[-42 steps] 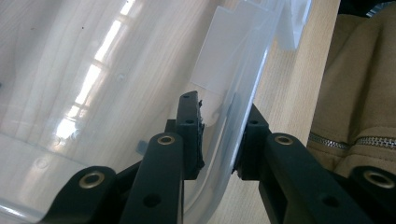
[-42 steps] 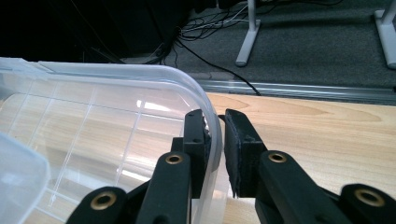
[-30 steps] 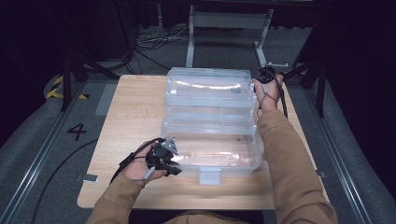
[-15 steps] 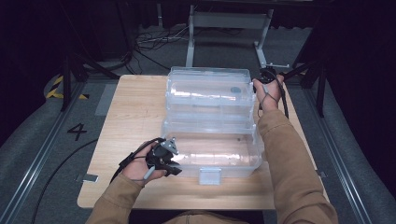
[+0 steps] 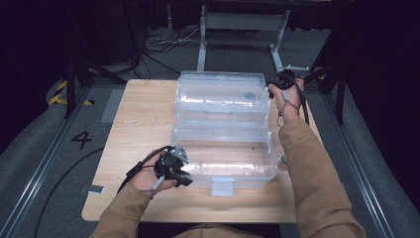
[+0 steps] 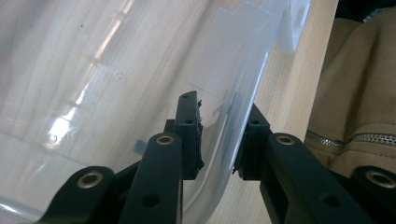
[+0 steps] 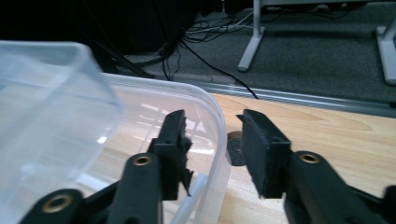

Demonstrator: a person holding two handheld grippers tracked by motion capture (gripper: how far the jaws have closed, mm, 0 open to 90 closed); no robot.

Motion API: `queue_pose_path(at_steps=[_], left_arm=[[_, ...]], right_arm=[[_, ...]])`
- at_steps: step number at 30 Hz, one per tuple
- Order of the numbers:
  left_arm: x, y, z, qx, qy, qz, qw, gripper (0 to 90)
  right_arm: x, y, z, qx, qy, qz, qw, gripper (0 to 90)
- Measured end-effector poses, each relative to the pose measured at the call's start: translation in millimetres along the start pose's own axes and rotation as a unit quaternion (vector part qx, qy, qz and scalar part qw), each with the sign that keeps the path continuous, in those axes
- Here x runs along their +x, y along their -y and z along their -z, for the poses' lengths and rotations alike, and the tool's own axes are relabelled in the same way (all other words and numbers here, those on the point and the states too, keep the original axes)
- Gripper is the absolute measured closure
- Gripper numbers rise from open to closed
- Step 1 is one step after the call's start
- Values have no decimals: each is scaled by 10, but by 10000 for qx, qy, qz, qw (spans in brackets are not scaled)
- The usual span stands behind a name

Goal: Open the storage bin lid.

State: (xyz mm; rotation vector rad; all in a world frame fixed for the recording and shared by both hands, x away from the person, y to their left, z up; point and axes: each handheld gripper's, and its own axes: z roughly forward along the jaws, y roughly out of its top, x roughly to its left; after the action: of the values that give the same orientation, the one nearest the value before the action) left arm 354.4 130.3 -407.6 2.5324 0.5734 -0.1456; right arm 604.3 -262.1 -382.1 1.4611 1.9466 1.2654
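A big clear plastic box [image 5: 224,157] sits open in the middle of the wooden table, with its see-through lid [image 5: 222,96] flipped back and lying on the far side of it, joined along the long edge between them. The box part is nearer the person and has rounded corners, a thin rim (you can see the wood right through the plastic) and a small clear latch [image 5: 222,186] sticking out at the middle of its front edge. The lid is about as wide as the box and has a small dark round spot [image 5: 249,95] near its right end.
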Motion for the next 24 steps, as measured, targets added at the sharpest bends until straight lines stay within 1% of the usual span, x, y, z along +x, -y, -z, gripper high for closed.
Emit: queue_pose_path(at_steps=[2,3,5,7,11,14,15,16,18,19,20,22,24], left_arm=[[8,-1,3,-9,28,60,10000,739],[11,0,9,-20,55,70,10000,719],[6,-1,16,-159,116,181,9996,639],[4,-11,39,-152,96,150,9997,611],[-22,-17,136,-330,112,102,9993,563],[-45,-3,233,-479,46,135,9988,543],[-43,7,278,-524,3,113,9986,537],[-46,17,301,-577,-22,157,9982,526],[-38,26,326,-624,-28,163,9979,517],[-33,39,349,-662,-51,200,9976,517],[-22,58,376,-706,-64,244,9972,509],[0,85,419,-750,-122,299,9967,502],[28,113,458,-793,-136,371,9961,502]], right_arm=[[8,-7,89,-52,-41,100,9999,550],[8,-6,129,-66,-49,144,9999,536],[7,1,214,-82,-78,239,9996,531],[5,12,311,-169,-125,302,9993,520],[9,56,511,-326,-291,375,9983,493],[17,99,675,-455,-393,430,9973,478],[24,115,726,-478,-430,458,9969,469],[39,138,800,-475,-492,543,9962,460],[66,167,898,-426,-569,854,9938,444],[66,167,898,-426,-569,854,9938,444],[84,192,950,-446,-609,926,9928,444],[123,253,1078,-549,-770,974,9907,444],[167,318,1196,-638,-805,1059,9891,444]])
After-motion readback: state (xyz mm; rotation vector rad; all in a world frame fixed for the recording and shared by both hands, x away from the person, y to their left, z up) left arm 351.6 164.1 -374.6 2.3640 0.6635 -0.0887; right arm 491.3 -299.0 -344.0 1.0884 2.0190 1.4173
